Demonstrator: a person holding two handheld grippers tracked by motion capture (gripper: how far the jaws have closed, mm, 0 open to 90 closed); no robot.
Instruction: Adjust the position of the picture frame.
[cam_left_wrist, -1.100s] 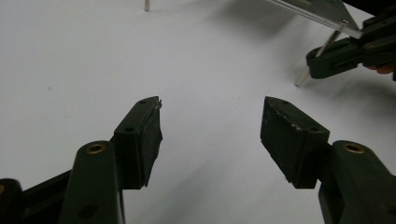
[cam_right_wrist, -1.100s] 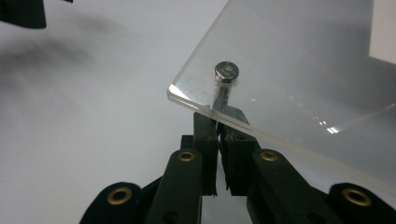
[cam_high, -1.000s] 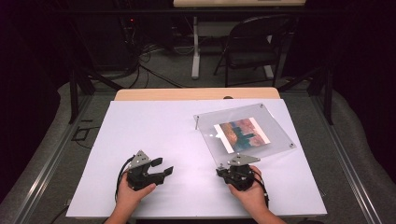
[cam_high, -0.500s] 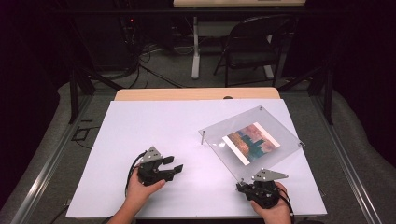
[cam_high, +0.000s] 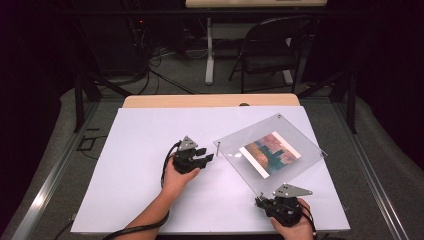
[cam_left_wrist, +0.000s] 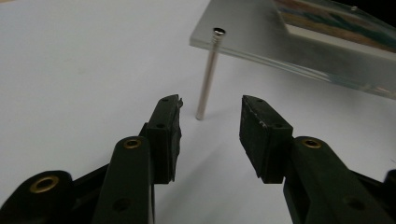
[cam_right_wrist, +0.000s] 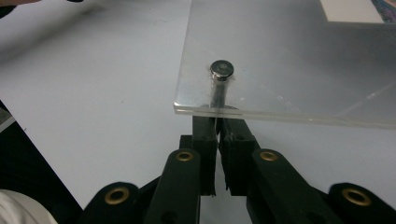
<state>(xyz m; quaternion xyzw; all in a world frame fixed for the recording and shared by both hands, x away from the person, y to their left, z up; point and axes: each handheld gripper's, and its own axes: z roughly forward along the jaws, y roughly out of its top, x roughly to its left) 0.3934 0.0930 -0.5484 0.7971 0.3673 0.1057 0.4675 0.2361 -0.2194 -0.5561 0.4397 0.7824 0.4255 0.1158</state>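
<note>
A clear acrylic plate (cam_high: 300, 167) with a colourful picture (cam_high: 270, 153) under it stands on thin metal posts on the white table (cam_high: 135, 175). My left gripper (cam_high: 207, 158) sits at the plate's left corner. Its jaws (cam_left_wrist: 210, 112) have just been closing and are still apart. The left corner post (cam_left_wrist: 207, 79) stands at their mouth, close to one fingertip (cam_left_wrist: 169, 107), untouched. My right gripper (cam_high: 260, 201) is at the near corner. Its jaws (cam_right_wrist: 217, 128) are shut on the near corner post (cam_right_wrist: 220, 86) under the plate (cam_right_wrist: 289, 56).
The table's near edge runs just below both hands. A wooden strip (cam_high: 210, 101) lies along the far edge. Beyond it stand a folding chair (cam_high: 267, 55) and cables on the floor. Bare white tabletop spreads to the left of the left gripper.
The left gripper moved right and away from the near edge, up to the plate's left corner, its jaws narrowing. The right gripper shifted toward the near right, and the plate turned with it.
</note>
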